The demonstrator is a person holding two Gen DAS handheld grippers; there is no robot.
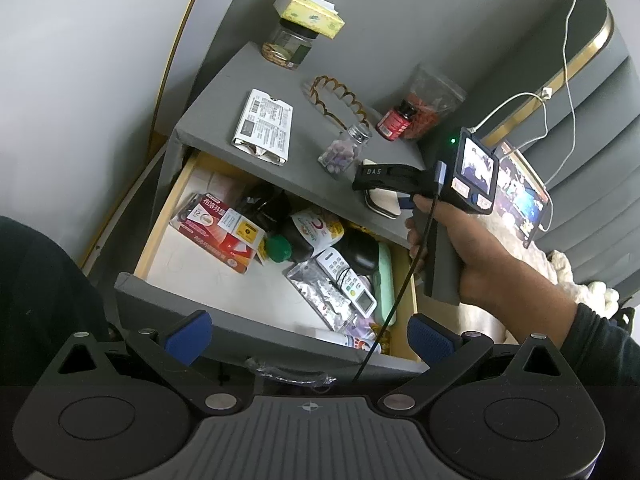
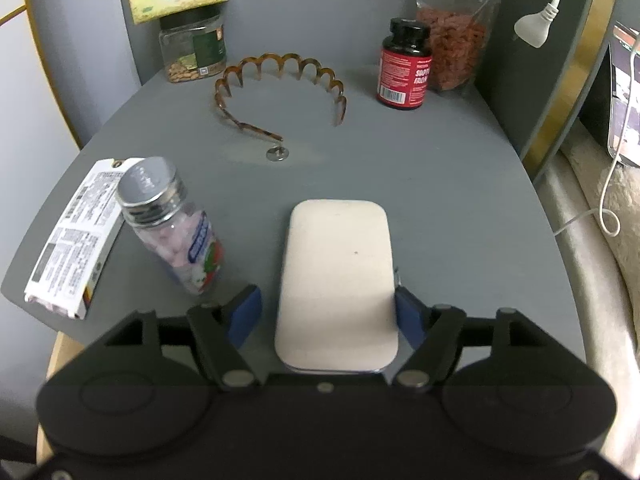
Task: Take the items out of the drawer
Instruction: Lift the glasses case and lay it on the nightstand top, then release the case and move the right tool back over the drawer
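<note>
A cream flat tin (image 2: 336, 280) lies on the grey nightstand top (image 2: 420, 184), between the fingers of my right gripper (image 2: 326, 312). A gap shows at the left pad; the right pad sits at the tin's edge. From the left wrist view, a hand holds that gripper (image 1: 384, 184) over the tin (image 1: 386, 204). Below it the drawer (image 1: 160, 240) stands pulled out, holding a red medicine box (image 1: 218, 232), a green-capped bottle (image 1: 280, 248), a white remote (image 1: 350, 280) and foil blister packs (image 1: 320, 292). My left gripper (image 1: 310, 334) hovers open over the drawer's front, with nothing between its fingers.
On the top stand a clear candy bottle (image 2: 176, 232) close left of the tin, a white printed box (image 2: 72, 240), a brown headband (image 2: 280, 80), a red supplement bottle (image 2: 404, 68), a snack bag (image 2: 452, 40) and a jar (image 2: 192, 52) under a tissue pack. A bed with a tablet (image 1: 520, 196) lies right.
</note>
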